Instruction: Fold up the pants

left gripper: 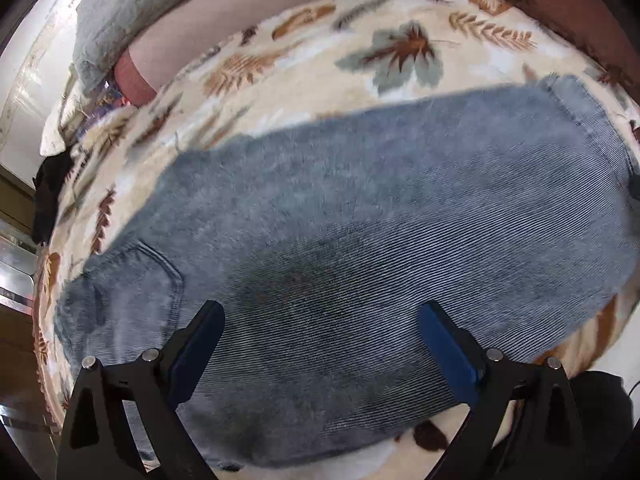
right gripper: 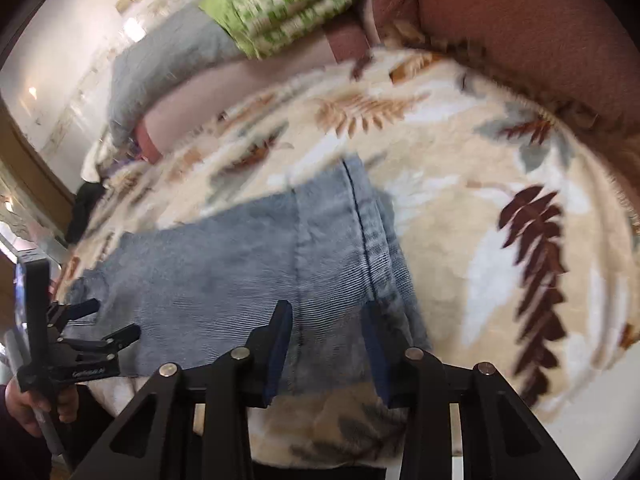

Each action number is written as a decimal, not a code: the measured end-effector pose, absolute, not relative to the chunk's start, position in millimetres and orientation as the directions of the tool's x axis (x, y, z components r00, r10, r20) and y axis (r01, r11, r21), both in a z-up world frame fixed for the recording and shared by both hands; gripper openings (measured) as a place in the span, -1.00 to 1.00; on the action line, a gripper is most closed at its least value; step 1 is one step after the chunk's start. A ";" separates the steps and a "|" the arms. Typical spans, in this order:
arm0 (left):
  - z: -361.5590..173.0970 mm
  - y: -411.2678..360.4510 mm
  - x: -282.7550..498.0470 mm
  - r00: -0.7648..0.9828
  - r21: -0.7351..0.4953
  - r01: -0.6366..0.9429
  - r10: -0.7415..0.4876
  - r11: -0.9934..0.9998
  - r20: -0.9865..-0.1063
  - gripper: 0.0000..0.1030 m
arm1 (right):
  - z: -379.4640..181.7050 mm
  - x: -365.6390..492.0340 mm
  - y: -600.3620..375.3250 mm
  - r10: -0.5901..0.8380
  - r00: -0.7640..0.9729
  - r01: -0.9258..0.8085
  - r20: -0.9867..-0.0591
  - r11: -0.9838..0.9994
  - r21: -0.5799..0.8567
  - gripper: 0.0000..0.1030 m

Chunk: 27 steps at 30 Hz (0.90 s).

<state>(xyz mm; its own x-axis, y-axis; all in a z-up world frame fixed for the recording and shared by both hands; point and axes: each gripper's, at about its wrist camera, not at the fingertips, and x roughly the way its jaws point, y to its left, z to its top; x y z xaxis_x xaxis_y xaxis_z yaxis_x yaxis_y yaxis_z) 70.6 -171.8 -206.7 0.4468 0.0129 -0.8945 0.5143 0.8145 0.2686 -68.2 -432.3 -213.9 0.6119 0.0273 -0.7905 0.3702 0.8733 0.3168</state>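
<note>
Left wrist view: left gripper (left gripper: 320, 312) with jaws wide apart, nothing between the blue pads, pointing steeply down over the pants (left gripper: 360, 220). The picture does not settle whether the fingertips touch the denim.

- The pants are blue-grey denim and lie flat across the leaf-print blanket (left gripper: 360, 40), running from lower left to upper right.
- A back pocket (left gripper: 152, 276) faces up, just left of the left finger.
- The stitched hem end sits at the far upper right.
- Beyond the blanket's far edge is a grey pillow (left gripper: 120, 12), and a dark bundle (left gripper: 48, 200) lies at the left margin.

Right wrist view: right gripper (right gripper: 326, 312) with jaws drawn close together, only a narrow gap left.

- The hem end of the pants (right gripper: 240, 264) shows in that gap, its dark stitched seam running up from just beside the right finger.
- I cannot tell whether the pads actually pinch the cloth. The frame is motion-blurred.
- The near edge of the denim lies low between the fingers, with blanket below it.
- Bare blanket with a dark brown fern print lies to the right.
- At the far left the other gripper shows side-on, jaws parted, over the far end of the pants, with the person's hand (right gripper: 32, 404) on its handle.
- Further out, a green-and-white patterned cloth (right gripper: 288, 4) rests on the grey pillow.
- A reddish-brown upholstered back (right gripper: 520, 40) runs along the blanket's top right edge.
</note>
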 end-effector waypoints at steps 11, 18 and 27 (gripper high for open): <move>-160.6 -160.0 50.7 0.489 0.222 0.494 -0.057 0.841 -0.871 0.91 | -186.1 -107.0 -465.6 0.040 0.674 0.424 -0.738 0.797 0.431 -0.12; -161.8 -181.2 41.9 0.468 0.214 0.530 -0.072 0.820 -0.881 0.91 | -201.9 -125.8 -475.9 0.130 0.688 0.441 -0.713 0.705 0.555 0.03; -177.6 -177.8 72.7 0.475 0.241 0.469 -0.012 0.850 -0.880 0.91 | -235.1 -123.1 -471.8 0.223 0.701 0.430 -0.678 0.626 0.651 0.15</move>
<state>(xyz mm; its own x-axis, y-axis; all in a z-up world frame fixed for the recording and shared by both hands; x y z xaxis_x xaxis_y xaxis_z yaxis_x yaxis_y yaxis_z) 72.7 -177.8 -177.6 0.4746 -0.0123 -0.8801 0.4690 0.8497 0.2410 -123.1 -471.8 -235.1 0.7005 0.2234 -0.6778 0.4299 0.6260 0.6506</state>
